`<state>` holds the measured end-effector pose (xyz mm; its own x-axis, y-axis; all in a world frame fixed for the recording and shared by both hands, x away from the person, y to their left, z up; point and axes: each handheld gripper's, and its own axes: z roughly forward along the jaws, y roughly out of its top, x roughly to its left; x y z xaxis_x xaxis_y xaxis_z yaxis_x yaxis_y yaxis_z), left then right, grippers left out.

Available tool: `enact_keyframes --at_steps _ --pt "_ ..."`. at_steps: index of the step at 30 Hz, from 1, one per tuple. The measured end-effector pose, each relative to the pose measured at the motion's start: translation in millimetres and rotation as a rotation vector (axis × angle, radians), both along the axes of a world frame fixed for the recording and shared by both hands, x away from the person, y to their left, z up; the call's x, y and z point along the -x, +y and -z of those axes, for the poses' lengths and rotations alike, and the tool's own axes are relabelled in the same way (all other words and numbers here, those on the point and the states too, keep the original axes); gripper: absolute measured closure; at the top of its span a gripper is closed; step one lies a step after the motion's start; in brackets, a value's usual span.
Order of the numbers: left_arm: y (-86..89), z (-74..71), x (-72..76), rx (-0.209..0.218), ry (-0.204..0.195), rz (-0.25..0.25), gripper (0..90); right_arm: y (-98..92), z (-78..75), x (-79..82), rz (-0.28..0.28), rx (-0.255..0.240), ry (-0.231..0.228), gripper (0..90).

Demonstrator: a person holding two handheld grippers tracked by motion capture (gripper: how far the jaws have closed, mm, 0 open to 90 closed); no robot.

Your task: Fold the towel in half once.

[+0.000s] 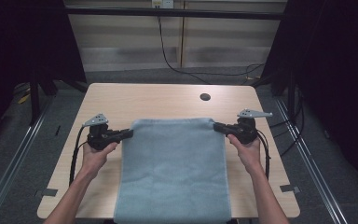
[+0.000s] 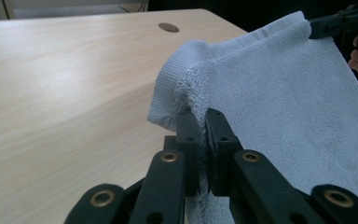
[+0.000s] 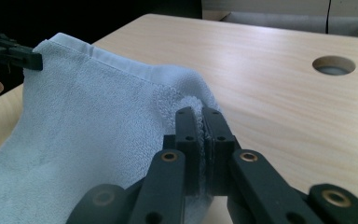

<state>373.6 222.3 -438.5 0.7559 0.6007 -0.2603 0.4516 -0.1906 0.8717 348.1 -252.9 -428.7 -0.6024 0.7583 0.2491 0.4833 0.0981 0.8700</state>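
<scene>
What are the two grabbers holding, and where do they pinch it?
Both hold the towel. The left gripper pinches its far left corner and the right gripper its far right corner, jaws shut on the cloth.

A light blue towel lies spread on the table, far corners lifted, near edge overhanging.

towel near edge cut off below

Light wood table, blue towel on it
</scene>
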Motion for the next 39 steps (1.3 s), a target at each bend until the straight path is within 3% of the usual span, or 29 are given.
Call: enact_keyframes --at_steps 7,26,31,33,34,35,36,39 --pt "0.6 -27.2 -11.3 0.028 -0.037 -0.018 85.8 2.7 -21.8 -10.5 0.003 -0.017 -0.034 86.6" --pt "-9.6 -70.0 -34.8 0.066 -0.099 -0.020 85.5 1.3 -60.4 -41.5 0.038 -0.047 -0.075 86.8" --pt "-7.4 -79.1 -43.2 0.106 -0.083 -0.032 85.5 -2.0 -74.1 -48.3 0.041 -0.067 -0.094 86.9" --pt "-8.1 -87.6 -40.9 0.103 -0.096 -0.028 85.4 -2.4 -81.6 -49.1 0.045 -0.067 -0.105 86.8" --pt "-8.2 -91.2 -37.8 0.135 -0.103 -0.016 85.5 -2.5 -86.1 -47.7 0.046 -0.075 -0.113 86.8" --pt "-9.1 -94.8 -34.7 0.138 -0.113 -0.004 85.5 -2.4 -90.6 -45.4 0.036 -0.090 -0.131 86.9" --pt "-10.7 -98.3 -32.0 0.117 -0.129 -0.007 85.5 -1.9 -95.0 -42.8 0.027 -0.099 -0.141 86.8" --pt "-10.2 -106.6 -22.5 0.118 -0.142 -0.007 85.4 1.4 -107.5 -34.3 0.010 -0.088 -0.161 86.9"
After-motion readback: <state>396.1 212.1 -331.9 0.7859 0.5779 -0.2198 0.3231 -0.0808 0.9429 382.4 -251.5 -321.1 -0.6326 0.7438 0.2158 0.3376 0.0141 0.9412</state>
